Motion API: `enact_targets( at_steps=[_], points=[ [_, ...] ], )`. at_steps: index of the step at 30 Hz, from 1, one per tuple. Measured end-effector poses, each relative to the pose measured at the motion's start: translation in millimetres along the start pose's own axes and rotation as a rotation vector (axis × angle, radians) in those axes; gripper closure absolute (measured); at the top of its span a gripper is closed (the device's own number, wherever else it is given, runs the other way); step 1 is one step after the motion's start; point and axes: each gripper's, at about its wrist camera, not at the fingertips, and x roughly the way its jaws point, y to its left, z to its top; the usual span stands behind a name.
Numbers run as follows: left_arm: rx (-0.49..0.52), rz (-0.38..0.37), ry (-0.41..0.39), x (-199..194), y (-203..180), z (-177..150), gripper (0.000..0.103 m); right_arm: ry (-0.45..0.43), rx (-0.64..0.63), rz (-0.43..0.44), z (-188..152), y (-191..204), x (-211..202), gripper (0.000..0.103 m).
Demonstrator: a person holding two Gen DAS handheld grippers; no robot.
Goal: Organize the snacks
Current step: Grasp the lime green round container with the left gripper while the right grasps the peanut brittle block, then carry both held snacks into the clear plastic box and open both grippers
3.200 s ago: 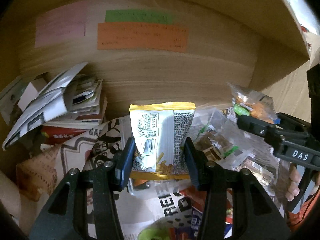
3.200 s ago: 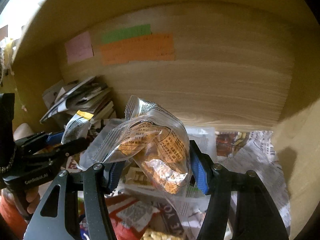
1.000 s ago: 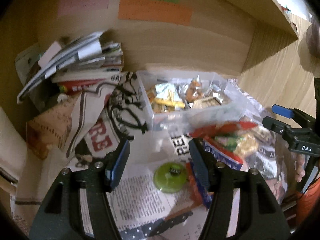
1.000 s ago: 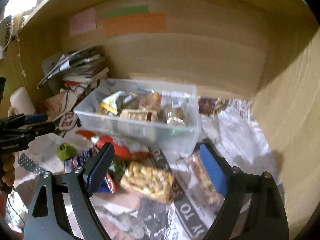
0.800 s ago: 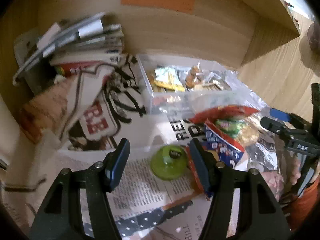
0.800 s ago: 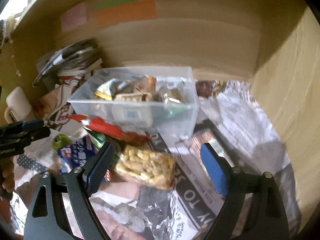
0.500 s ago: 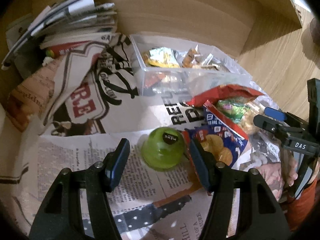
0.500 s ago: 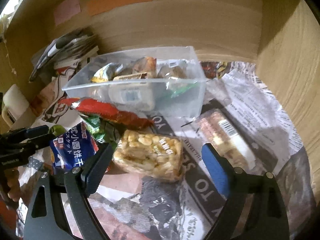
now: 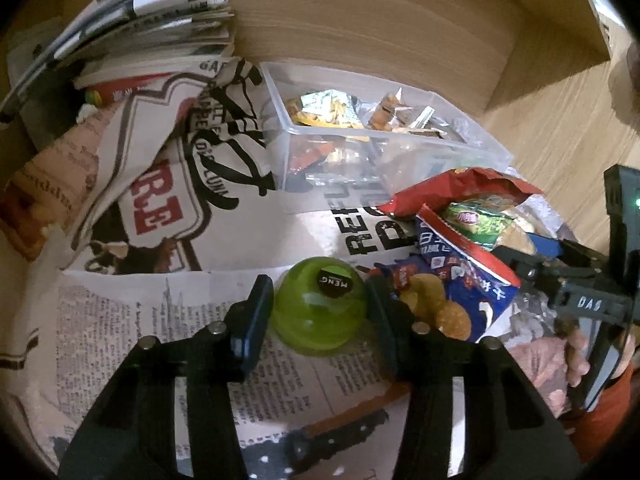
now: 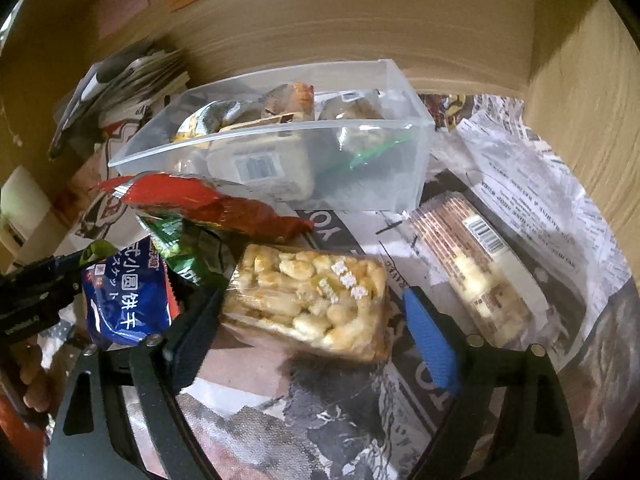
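A green jelly cup [image 9: 312,320] with a black round label sits on newspaper, and my left gripper [image 9: 319,292] is closing on it, both pads against its sides. In the right wrist view a clear packet of peanut brittle [image 10: 308,304] lies between the fingers of my right gripper [image 10: 312,300]. Those jaws are closing, with a gap still showing at the blue right pad [image 10: 424,336]. Behind stands a clear plastic bin [image 10: 400,168] holding several wrapped snacks. A blue biscuit bag [image 10: 124,300], a red bag [image 10: 208,204] and a green bag [image 10: 180,248] lie piled between the two grippers.
A long wafer packet [image 10: 476,272] with a barcode lies right of the brittle. Stacked papers and booklets [image 9: 140,28] lean at the back left. Wooden walls [image 10: 580,80] close the nook at the back and right. Crumpled newspaper [image 9: 160,200] covers the floor.
Both grippers dropped toward the newspaper. The left jaws narrowed onto the green cup. The right jaws came down around the peanut brittle packet and narrowed a little.
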Motion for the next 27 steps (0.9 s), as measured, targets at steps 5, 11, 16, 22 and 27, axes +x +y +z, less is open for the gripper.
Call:
enact_targets(
  at_steps=[5,11,16,22,27],
  points=[
    [0.043,0.032,-0.009,-1,-4,-3,0.056,-0.014,-0.009,-0.019,-2,0,-4,0.03],
    [0.09,0.08,-0.029,-2,-12,-8,0.056,-0.04,0.027,-0.021,-5,-10,-15,0.03],
    [0.068,0.07,-0.034,-8,-10,-4,0.057,-0.084,0.046,-0.03,-3,-19,-32,0.03],
    [0.063,0.071,-0.103,-34,-13,9,0.057,-0.155,0.047,-0.038,8,-23,-54,0.03],
    [0.081,0.069,-0.174,-55,-22,28,0.057,-0.212,0.035,-0.033,21,-22,-69,0.03]
  ],
)
